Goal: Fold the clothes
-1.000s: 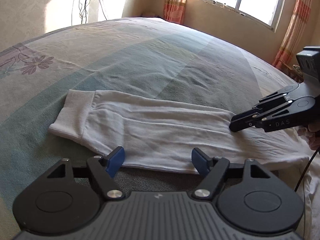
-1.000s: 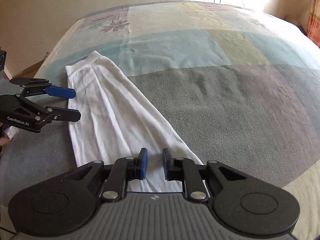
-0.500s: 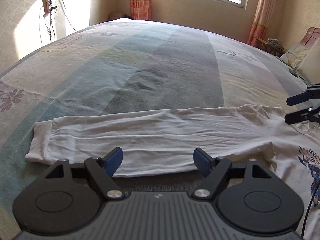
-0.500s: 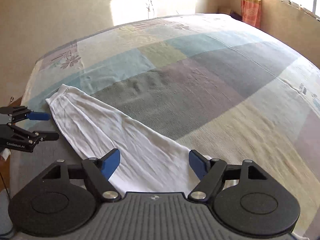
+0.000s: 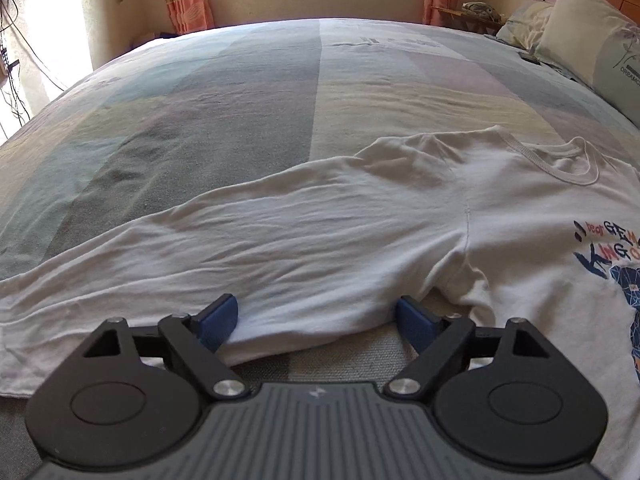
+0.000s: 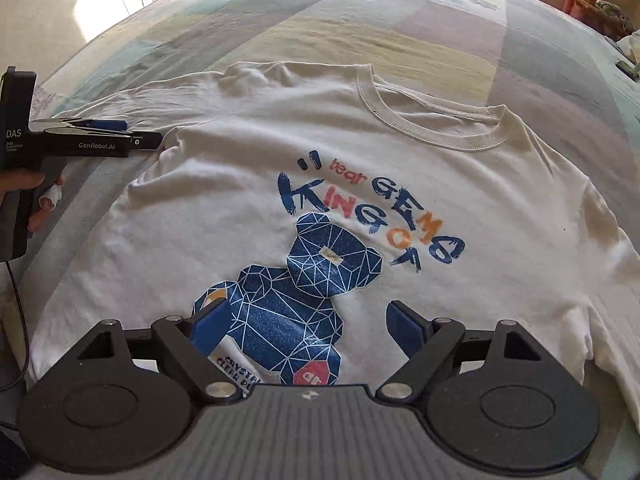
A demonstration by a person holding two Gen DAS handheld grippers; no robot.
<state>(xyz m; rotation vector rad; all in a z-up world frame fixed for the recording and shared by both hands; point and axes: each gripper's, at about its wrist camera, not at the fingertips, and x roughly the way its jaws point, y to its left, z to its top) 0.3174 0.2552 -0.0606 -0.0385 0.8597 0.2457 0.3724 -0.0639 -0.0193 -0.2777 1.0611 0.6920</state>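
- Ahead of both my grippers stretches the bed [image 5: 248, 92], covered in a spread of pale colour blocks; it carries everything I'm working on.
- The shirt [image 6: 304, 148], white and long-sleeved, lies face up and flat on the bed. Its chest print sits just ahead of my right gripper, the collar further ahead.
- The sleeve [image 5: 248, 256] runs out flat from the shoulder seam, crossing straight in front of my left gripper from lower left to upper right. Its near edge lies between the blue pads.
- Pillows [image 5: 592, 36] lean at the far right of my left view, well apart from the shirt.
- My right gripper [image 6: 308, 324] is spread wide and has just been opening. It hovers over the bear print with nothing pinched; I can't tell if the pads touch the cloth.
- My left gripper [image 5: 316, 318] is also spread wide, its jaws having just opened further. The sleeve's hem sits between the pads, but they don't press on it.
- From the right view I see my left gripper side-on by the armpit, with a hand [image 6: 30, 196] on its handle.
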